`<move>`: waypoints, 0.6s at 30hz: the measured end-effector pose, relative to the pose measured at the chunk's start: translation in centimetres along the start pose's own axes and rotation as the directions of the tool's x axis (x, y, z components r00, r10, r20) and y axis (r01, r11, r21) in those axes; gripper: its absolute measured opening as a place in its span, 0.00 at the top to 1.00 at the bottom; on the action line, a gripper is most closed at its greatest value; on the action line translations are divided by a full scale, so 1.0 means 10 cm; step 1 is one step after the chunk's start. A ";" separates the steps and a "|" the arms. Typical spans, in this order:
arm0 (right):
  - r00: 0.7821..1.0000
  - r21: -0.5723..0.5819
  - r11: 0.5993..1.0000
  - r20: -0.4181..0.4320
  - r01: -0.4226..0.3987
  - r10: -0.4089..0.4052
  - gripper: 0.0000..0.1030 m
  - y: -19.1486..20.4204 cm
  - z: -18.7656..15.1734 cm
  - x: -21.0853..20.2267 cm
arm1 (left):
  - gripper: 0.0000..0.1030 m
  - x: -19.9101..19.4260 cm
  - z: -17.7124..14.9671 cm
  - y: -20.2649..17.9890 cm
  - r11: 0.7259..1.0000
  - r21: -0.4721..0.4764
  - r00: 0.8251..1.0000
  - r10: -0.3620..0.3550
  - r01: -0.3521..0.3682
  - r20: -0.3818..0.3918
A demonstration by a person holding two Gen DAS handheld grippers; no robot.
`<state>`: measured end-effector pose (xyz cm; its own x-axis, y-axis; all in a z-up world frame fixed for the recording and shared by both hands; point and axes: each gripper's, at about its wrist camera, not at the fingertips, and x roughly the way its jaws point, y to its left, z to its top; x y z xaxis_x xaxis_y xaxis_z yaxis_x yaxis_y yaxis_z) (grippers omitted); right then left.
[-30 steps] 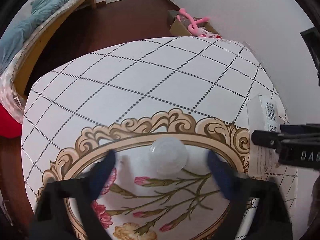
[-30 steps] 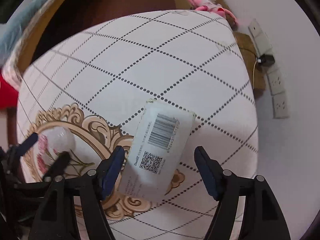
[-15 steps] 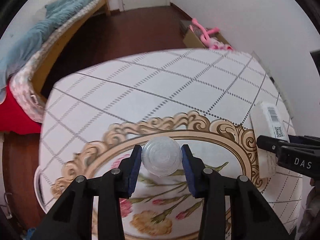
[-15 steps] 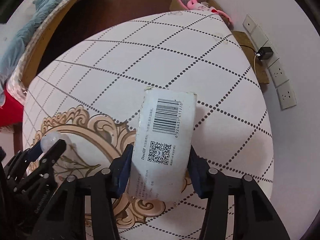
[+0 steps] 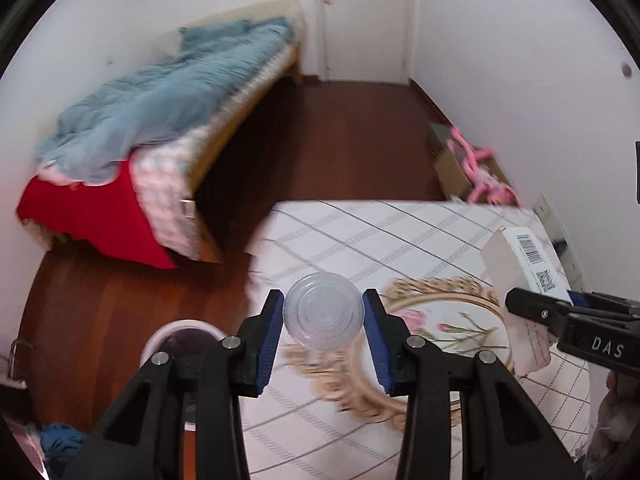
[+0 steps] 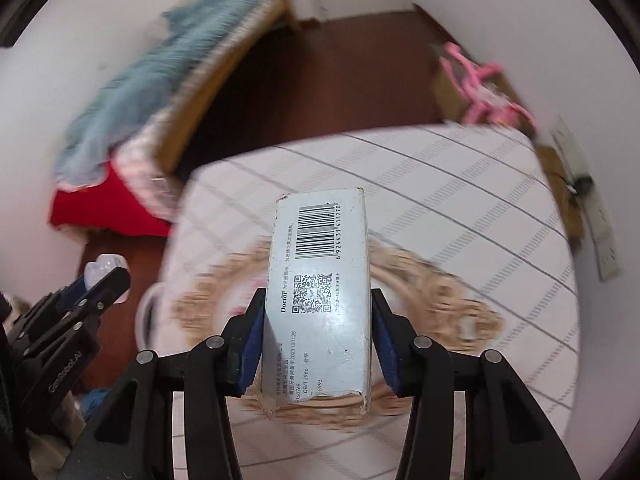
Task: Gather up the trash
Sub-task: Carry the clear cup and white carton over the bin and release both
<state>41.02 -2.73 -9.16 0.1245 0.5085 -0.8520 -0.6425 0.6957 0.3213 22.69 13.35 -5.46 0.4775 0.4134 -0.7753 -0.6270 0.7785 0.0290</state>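
My left gripper point(image 5: 323, 317) is shut on a clear plastic cup point(image 5: 323, 312) and holds it in the air over the table's left edge. My right gripper point(image 6: 318, 320) is shut on a white toothpaste box point(image 6: 320, 280) with a barcode and a QR code, lifted above the table point(image 6: 460, 208). The box also shows in the left wrist view point(image 5: 524, 256), and the cup shows at the left of the right wrist view point(image 6: 105, 266). A white bin point(image 5: 182, 332) with a dark inside stands on the floor below the left gripper.
The table point(image 5: 380, 236) has a white dotted-grid cloth with a gold floral frame. A bed with a blue blanket point(image 5: 160, 96) and a red sheet stands at the left. A cardboard box with a pink toy point(image 5: 476, 168) lies by the right wall. The floor is dark wood.
Both grippers closed, the left on the cup and the right on the box, then lifted them off the table and swung left toward the table's edge and the bin.
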 end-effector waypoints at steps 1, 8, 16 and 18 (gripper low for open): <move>1.000 -0.015 1.000 0.005 -0.020 0.020 0.51 0.16 0.00 -0.01 | 0.64 -0.06 -0.01 0.10 1.000 -0.009 1.000 0.015 -0.014 0.011; 0.983 -0.145 0.973 -0.022 -0.182 0.180 0.51 1.47 -0.10 0.02 | 0.64 -0.43 -0.13 1.02 0.990 -0.094 0.992 0.113 -0.109 0.047; 0.965 -0.231 0.945 -0.175 -0.231 0.194 0.51 2.58 -0.37 0.90 | 0.64 0.06 -0.56 2.01 0.965 -0.221 0.988 0.125 -0.141 -0.086; 0.959 -0.236 0.946 -0.223 -0.224 0.172 0.51 2.75 -0.45 1.24 | 0.64 0.32 -0.68 2.22 0.958 -0.257 0.985 0.090 -0.126 -0.148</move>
<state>21.51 20.41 -12.77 -0.1599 0.4945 -0.8543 -0.8136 0.4241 0.3977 6.07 28.76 -11.62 0.3231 0.4071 -0.8543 -0.8189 0.5728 -0.0367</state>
